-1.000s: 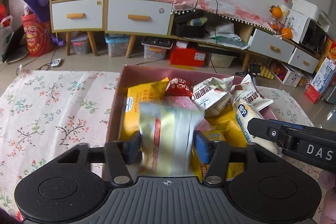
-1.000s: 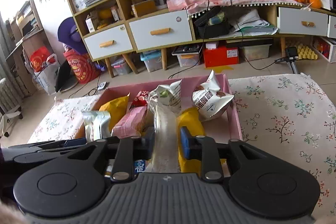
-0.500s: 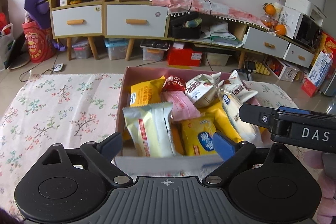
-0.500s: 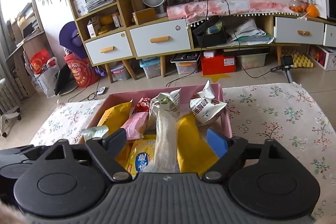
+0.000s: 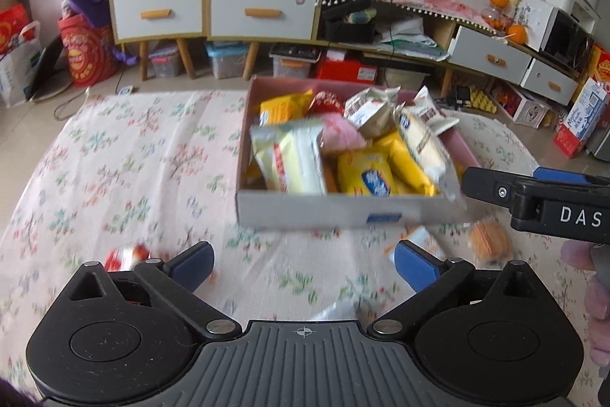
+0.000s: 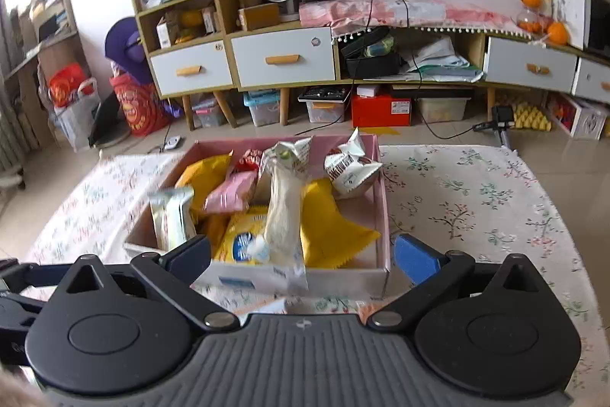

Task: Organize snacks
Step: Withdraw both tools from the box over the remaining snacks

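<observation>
Left tool spread wide, jaws just opened further, nothing between the blue pads; only flowered table cloth under the gap. Ahead of it and a little to its right, pink box on the table, crammed with snack packets. Pale green-and-white packet lying at the box's near left corner, released. Yellow packet with blue label beside it, cream packet leaning toward the right wall. Loose on the cloth: red-and-white snack just left of the left pad, orange round snack and a small blurred packet near the right pad.

Right tool likewise at full spread, jaws just opened further, holding nothing. Straight ahead between its pads, long pale packet propped on end in the box, lower end hanging over the near wall, clear of both pads. White crumpled bag at the far right corner.
</observation>
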### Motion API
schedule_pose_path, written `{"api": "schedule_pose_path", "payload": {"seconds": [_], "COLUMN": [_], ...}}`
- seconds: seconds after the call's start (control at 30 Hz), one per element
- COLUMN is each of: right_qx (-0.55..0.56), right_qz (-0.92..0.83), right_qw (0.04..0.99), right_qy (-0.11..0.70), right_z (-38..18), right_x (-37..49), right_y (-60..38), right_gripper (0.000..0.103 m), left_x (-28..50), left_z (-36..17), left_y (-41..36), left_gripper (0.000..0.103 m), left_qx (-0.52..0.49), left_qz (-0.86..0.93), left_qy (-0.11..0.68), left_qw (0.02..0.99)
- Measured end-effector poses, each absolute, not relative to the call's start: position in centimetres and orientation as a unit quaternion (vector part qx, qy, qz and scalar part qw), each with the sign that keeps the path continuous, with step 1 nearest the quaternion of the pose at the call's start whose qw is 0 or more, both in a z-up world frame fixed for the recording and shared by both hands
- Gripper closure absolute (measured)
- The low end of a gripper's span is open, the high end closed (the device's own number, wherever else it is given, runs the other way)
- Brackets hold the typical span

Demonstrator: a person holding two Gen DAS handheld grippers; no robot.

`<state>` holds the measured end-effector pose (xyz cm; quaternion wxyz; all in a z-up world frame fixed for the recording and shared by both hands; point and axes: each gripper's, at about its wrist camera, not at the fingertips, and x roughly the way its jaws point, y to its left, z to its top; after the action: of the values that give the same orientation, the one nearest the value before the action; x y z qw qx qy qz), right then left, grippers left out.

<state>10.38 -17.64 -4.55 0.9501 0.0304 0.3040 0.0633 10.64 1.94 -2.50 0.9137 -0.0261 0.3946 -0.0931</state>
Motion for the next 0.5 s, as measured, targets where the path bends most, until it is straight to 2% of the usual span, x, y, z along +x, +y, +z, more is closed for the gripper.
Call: {"api": "schedule_pose_path", "payload": {"seconds": [0.5], "right_qx": [-0.073], "right_qz": [0.063], "right_qw": [0.938], "right_qy": [0.333], "right_z": [-5.7], "right_x": [8.2], "right_y": [-17.1], "right_gripper": [0.000], "left_x": [8.7], "left_z": [-4.8], "left_y": [2.3], "left_gripper": [0.002], "left_qx": [-0.020], "left_qz": [-0.102], "left_qy": [0.454], "left_qw": [0.885]}}
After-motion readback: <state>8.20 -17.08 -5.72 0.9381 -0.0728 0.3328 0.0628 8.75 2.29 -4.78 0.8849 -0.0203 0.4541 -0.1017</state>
